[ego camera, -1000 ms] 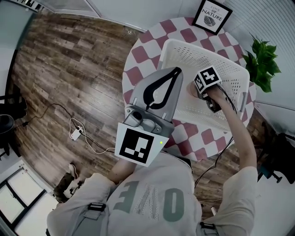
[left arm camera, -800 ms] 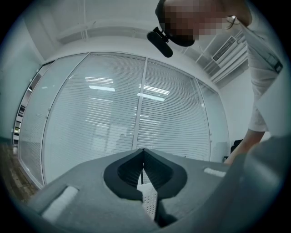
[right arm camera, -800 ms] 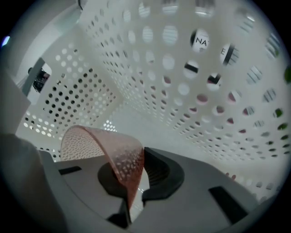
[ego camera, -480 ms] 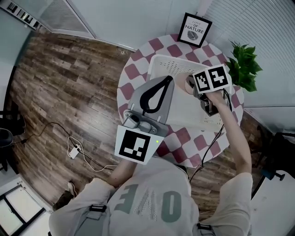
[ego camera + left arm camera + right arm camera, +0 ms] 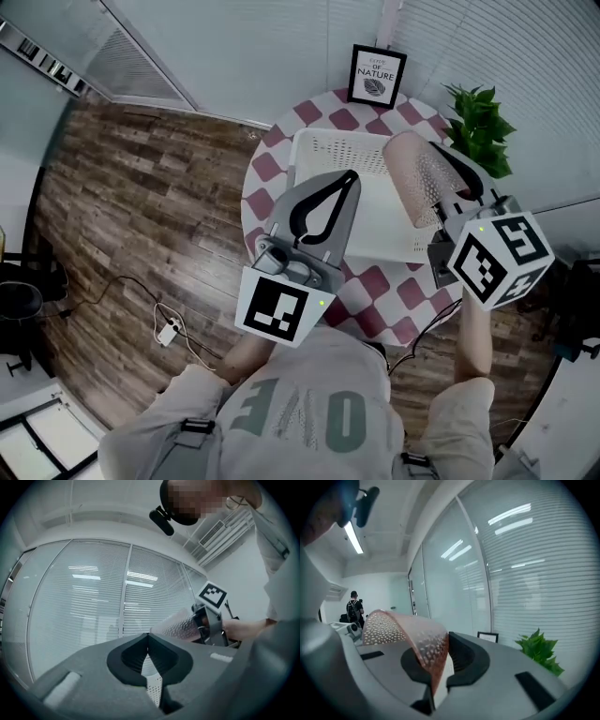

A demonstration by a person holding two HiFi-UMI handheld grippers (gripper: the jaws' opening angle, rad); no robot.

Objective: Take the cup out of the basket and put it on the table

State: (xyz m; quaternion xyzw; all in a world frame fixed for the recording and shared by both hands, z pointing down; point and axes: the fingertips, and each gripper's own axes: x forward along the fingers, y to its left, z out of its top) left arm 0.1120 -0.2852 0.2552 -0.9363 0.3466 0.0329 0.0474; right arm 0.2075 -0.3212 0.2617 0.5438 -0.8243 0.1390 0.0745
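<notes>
Pink dimpled cup [image 5: 415, 183] is held up over the right side of the white basket [image 5: 319, 150], its wall pinched between the right gripper's [image 5: 450, 187] nearly closed jaws. Left gripper [image 5: 349, 176] is over the basket's near-left edge, jaws together, nothing between them.

- Left gripper [image 5: 149, 638]: jaw tips met, nothing gripped.
- Right gripper [image 5: 202, 623] clamped the pale dotted cup [image 5: 176, 626], tilted, in front of the window blinds [image 5: 93, 602].
- A white perforated basket [image 5: 154, 688] patch showed below the jaws.
</notes>
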